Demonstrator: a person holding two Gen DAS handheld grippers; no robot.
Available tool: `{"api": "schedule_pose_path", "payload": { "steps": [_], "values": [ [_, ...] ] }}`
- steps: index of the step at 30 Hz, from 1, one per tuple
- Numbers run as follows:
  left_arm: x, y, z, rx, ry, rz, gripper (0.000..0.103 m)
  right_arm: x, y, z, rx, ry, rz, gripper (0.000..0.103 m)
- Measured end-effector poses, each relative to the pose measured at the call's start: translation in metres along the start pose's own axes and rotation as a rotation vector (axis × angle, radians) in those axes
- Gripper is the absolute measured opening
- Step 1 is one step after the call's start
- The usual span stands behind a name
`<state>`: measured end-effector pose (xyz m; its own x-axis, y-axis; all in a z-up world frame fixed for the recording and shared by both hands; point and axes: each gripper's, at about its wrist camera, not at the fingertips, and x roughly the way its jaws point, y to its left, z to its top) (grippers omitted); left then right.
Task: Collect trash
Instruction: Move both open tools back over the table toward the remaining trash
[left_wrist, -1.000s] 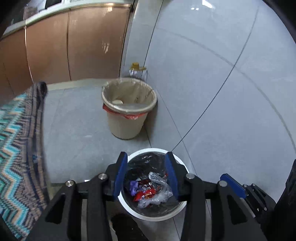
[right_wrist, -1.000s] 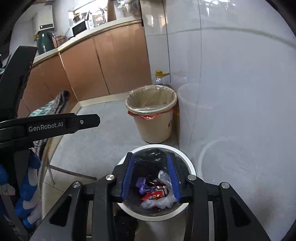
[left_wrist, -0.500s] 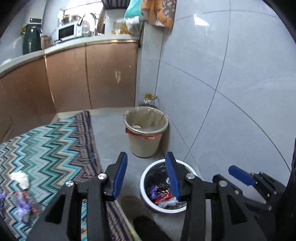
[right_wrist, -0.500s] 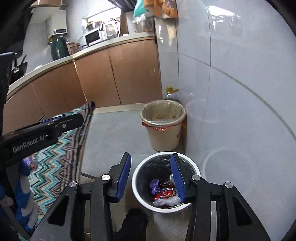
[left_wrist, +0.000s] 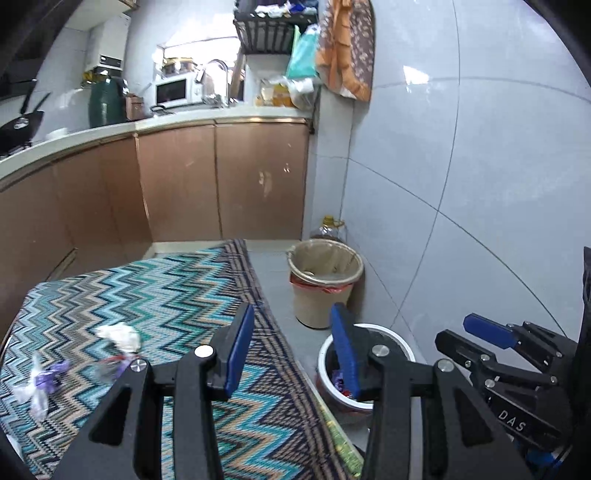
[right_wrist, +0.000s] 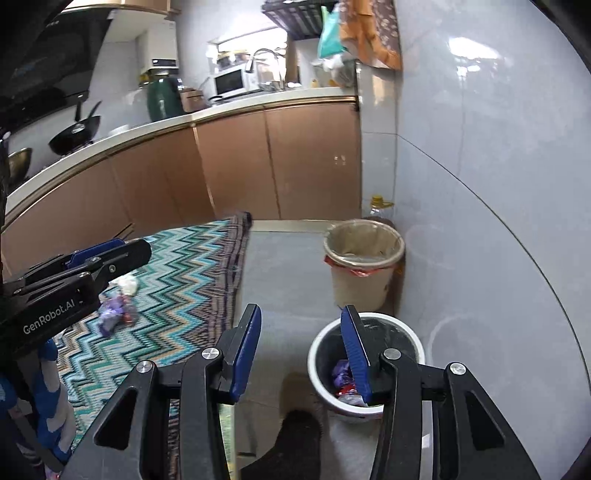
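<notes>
Both the left hand-held gripper (left_wrist: 291, 350) and right hand-held gripper (right_wrist: 301, 350) stand spread and empty, while loose wrappers (left_wrist: 48, 376) and crumpled tissue (left_wrist: 120, 334) lie on the table's zigzag cloth (left_wrist: 177, 295), where a low pinch risks snagging fabric.

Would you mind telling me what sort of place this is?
Most likely a home kitchen: a microwave stands on the counter, a wok sits further along, and brown cabinets run beneath.
</notes>
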<state>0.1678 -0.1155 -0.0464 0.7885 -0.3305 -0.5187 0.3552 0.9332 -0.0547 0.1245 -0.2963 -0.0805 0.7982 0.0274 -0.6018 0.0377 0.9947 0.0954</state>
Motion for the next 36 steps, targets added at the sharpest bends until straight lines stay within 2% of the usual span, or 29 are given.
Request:
{"api": "schedule_pose_path", "payload": {
  "steps": [7, 20, 30, 36],
  "values": [
    [-0.046, 0.038, -0.011, -0.043, -0.061, 0.051, 0.047, -0.015, 0.039, 0.002, -0.057, -0.004, 0.060, 0.047],
    [-0.105, 0.121, -0.041, -0.139, -0.112, 0.167, 0.048, -0.027, 0.114, 0.000, -0.156, 0.013, 0.170, 0.049],
    [-0.124, 0.191, -0.073, -0.225, -0.096, 0.291, 0.048, -0.019, 0.172, -0.003, -0.230, 0.047, 0.247, 0.051],
    [-0.128, 0.220, -0.088, -0.265, -0.081, 0.343, 0.048, -0.007, 0.204, -0.007, -0.277, 0.077, 0.295, 0.052]
  ]
}}
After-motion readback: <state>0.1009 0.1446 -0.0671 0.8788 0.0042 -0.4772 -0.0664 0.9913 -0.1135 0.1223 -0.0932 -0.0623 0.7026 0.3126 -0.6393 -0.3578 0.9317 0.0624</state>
